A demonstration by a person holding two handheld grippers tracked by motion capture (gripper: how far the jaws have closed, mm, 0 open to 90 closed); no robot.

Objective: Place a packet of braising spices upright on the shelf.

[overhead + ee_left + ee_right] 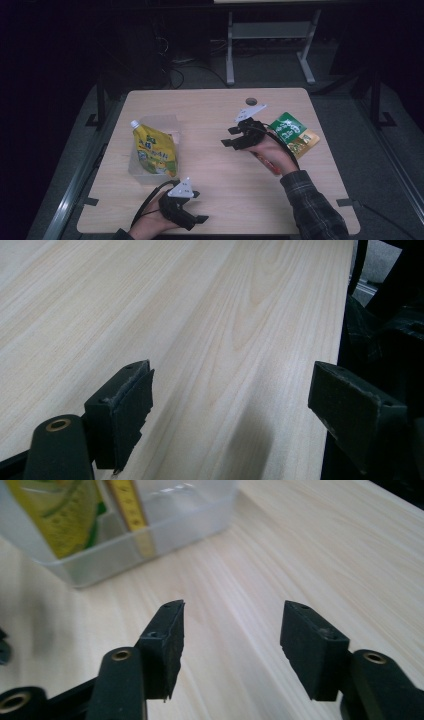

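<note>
A yellow spouted pouch (155, 148) stands tilted in a clear plastic bin (172, 125) at the table's left. In the right gripper view the same bin (160, 535) and pouch (55, 515) lie ahead at upper left. My right gripper (228, 136) hovers at mid-table and points left toward the bin. Its jaws stand open with only bare wood between them (232, 625). A green pouch (287, 127) lies behind the right hand. My left gripper (200, 207) rests near the front edge, open and empty (230, 385).
An orange packet (306, 142) lies beside the green pouch, and a red item (267, 162) sits partly under the right hand. The wooden table (210, 107) has a round hole (251, 101) near its far edge. Dark floor and a metal frame lie beyond.
</note>
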